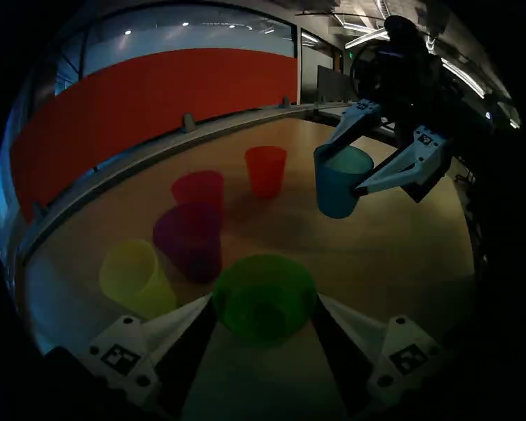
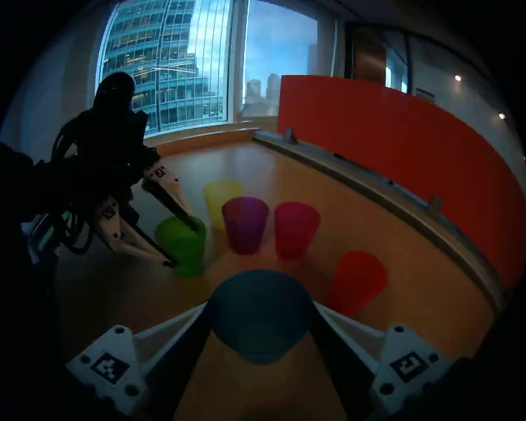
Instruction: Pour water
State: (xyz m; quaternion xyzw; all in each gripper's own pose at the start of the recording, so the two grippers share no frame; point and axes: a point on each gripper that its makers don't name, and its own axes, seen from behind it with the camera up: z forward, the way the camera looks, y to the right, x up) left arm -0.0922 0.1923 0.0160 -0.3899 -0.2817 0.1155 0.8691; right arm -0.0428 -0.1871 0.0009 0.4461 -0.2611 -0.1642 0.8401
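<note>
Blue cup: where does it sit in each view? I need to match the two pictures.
Left gripper view: blue cup right of centre, upper half, clamped by the right gripper.
Right gripper view: blue cup bottom centre, in that gripper's own grip.
Shared landmark: green cup, bottom centre in the left gripper view, left of centre in the right.
</note>
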